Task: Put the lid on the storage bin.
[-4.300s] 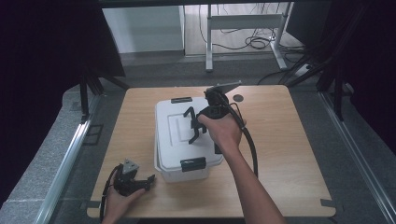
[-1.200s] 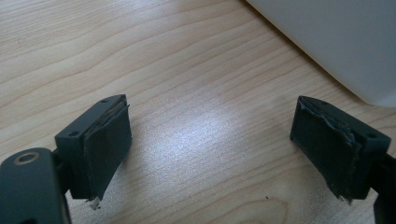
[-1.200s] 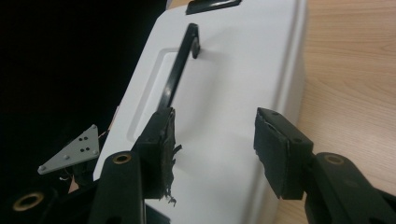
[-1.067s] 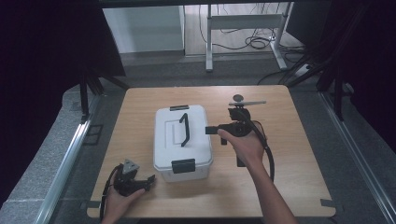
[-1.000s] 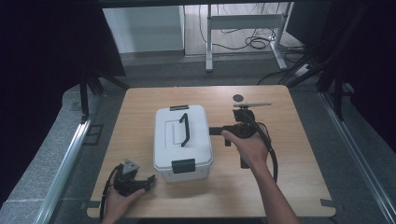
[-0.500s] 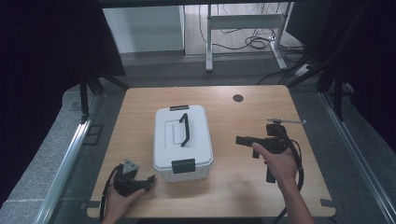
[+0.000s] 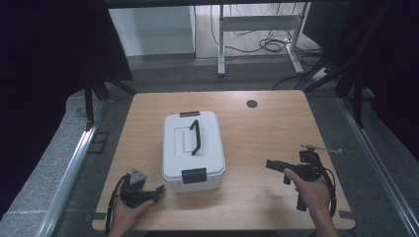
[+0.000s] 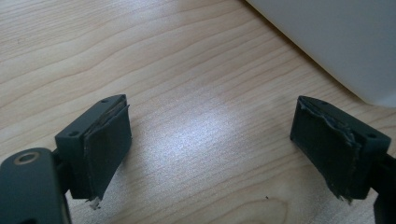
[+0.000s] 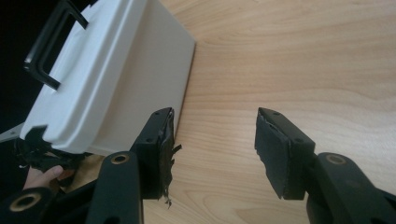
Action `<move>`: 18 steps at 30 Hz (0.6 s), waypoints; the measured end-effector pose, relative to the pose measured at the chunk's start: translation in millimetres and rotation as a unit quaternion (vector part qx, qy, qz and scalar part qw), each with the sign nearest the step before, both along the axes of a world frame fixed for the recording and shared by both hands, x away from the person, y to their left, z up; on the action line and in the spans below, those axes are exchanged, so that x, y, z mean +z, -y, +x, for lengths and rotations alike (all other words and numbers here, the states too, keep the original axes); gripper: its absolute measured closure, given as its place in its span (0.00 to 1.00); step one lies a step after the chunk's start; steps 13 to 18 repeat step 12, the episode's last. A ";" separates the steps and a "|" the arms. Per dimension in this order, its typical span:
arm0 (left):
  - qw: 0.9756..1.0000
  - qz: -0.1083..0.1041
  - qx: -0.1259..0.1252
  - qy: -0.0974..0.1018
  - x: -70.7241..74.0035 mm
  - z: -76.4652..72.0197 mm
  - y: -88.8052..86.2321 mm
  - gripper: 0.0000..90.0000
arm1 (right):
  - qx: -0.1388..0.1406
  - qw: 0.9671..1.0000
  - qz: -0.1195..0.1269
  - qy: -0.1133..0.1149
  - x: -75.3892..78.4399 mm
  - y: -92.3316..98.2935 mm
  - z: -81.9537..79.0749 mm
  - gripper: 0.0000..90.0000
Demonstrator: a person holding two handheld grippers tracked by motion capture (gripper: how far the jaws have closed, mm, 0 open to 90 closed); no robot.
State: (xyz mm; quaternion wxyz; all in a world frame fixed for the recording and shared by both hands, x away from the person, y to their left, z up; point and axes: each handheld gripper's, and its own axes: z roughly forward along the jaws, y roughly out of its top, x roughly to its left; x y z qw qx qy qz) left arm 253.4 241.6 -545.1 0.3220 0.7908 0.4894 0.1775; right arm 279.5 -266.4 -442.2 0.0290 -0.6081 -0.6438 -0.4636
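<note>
Light wooden table (image 7: 257, 143), white box (image 7: 192, 150) centred, grey floor (image 7: 59, 163), dark curtains (image 7: 49, 44)

White box (image 7: 193, 149) mid-table, left tongs (image 7: 159, 189) just beside, right tongs (image 7: 272, 164) well apart.

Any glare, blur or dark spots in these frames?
High view: table evenly lit and sharp, surroundings nearly black. Left gripper view: soft glare patch on the wood between the jaws, white box slightly soft. Right gripper view: box bright, black beyond its handle.
</note>
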 end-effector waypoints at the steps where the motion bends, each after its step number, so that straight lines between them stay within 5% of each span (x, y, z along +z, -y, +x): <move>1: 1.000 0.000 0.000 0.000 0.0 0.0 0.0 0.14 | -0.001 1.000 0.001 -0.002 -3.1 1.8 -1.1 0.53; 5: 1.000 0.000 0.000 0.000 0.0 0.0 0.0 0.14 | -0.003 1.000 0.001 -0.008 -13.6 6.7 -3.6 0.53; 18: 1.000 0.000 0.000 0.000 0.0 0.0 -0.1 0.14 | 0.000 1.000 0.005 0.001 -11.9 6.9 -2.5 0.53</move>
